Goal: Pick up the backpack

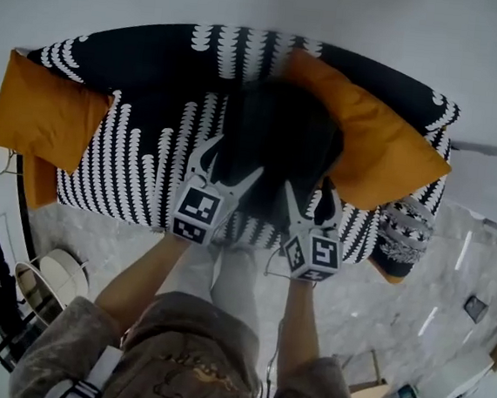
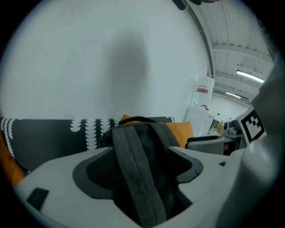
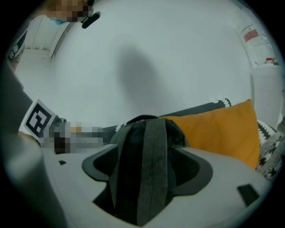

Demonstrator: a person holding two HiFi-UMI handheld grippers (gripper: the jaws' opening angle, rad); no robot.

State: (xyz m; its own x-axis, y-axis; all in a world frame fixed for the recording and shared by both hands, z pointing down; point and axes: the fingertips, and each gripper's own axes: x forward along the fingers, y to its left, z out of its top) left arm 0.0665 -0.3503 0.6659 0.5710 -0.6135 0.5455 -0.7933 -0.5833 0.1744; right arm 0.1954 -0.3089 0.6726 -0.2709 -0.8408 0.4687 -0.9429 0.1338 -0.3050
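Head view: the black fabric backpack (image 1: 276, 144) is sitting mid-seat against the backrest of the black-and-white patterned sofa (image 1: 138, 166). Its right side is overlapping the large orange cushion (image 1: 380, 145). It's reading as one dark blob here, with no straps resolvable, and its lower edge is hiding behind both tools. Can't tell whether it's resting on the seat or clear of it.

The left gripper (image 1: 232, 162) and right gripper (image 1: 308, 199) are reaching into the pack's lower front, side by side. Their tips are getting lost against the black fabric, so the grip isn't readable from above.

The left gripper view is filling that in. The jaws are nearly closed, dark pads pressing from both sides on a grey woven shoulder strap (image 2: 136, 173) and the black fabric bunched behind it. The strap is running up between the jaws, leaning left at the top, and its lower end is cut off at the frame edge.

The right gripper view is showing the same: jaws clamping a second grey woven strap (image 3: 151, 173), near-vertical, with black fabric alongside. In both gripper views the pack body is mostly hiding behind the strap and jaws.

Only the head view is showing the smaller orange cushion (image 1: 42, 113) at the sofa's left end and the grey patterned cushion (image 1: 403, 230) at its right end.
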